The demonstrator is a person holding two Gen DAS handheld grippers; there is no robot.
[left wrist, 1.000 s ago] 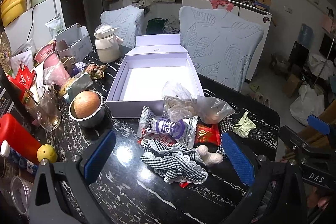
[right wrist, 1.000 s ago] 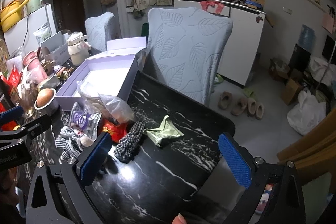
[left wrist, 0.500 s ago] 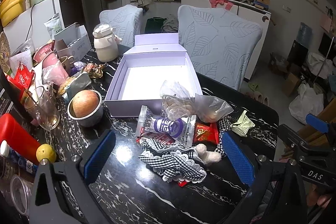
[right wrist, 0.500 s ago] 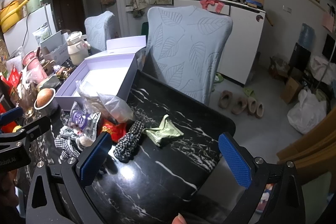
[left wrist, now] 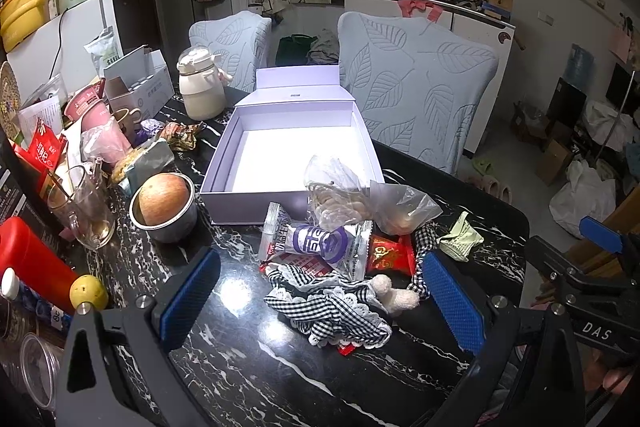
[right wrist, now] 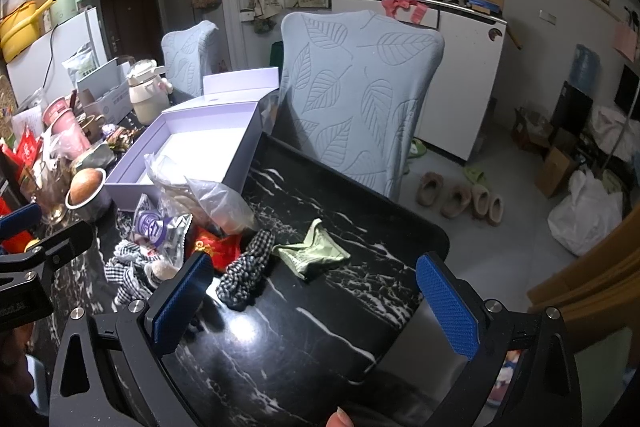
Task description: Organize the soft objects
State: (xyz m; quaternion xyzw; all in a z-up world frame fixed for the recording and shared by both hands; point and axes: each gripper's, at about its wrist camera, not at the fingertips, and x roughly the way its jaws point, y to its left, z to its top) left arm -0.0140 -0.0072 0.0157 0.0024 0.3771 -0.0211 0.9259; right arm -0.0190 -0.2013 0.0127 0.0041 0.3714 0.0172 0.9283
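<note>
A black, white-veined marble worktop (left wrist: 248, 359) carries a steel bowl holding a round orange-brown fruit (left wrist: 164, 205), a clear glass mug (left wrist: 82, 205), a small yellow lemon (left wrist: 88, 291) beside a red plastic bottle (left wrist: 30, 261), and a cream ceramic kettle (left wrist: 200, 89). Behind it stand 2 chairs in pale blue leaf-embossed covers (right wrist: 356, 91). On the grey floor lie 2 pairs of beige fluffy slippers (right wrist: 460, 199) near a white plastic bag (right wrist: 584, 215).
</note>
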